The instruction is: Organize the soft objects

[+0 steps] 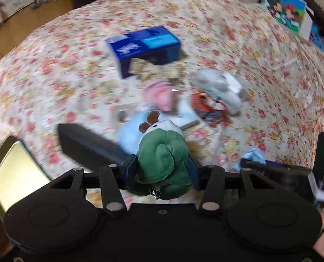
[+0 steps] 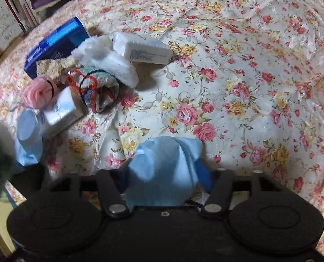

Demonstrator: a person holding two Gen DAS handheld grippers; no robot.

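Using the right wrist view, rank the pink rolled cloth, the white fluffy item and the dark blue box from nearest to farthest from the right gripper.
1. pink rolled cloth, left of the right gripper, beside a white tissue pack.
2. white fluffy item, farther up, left of centre.
3. dark blue box, far upper left, behind the pile.

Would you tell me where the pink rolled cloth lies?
In the right wrist view, the pink rolled cloth lies far left, touching the tissue pack.
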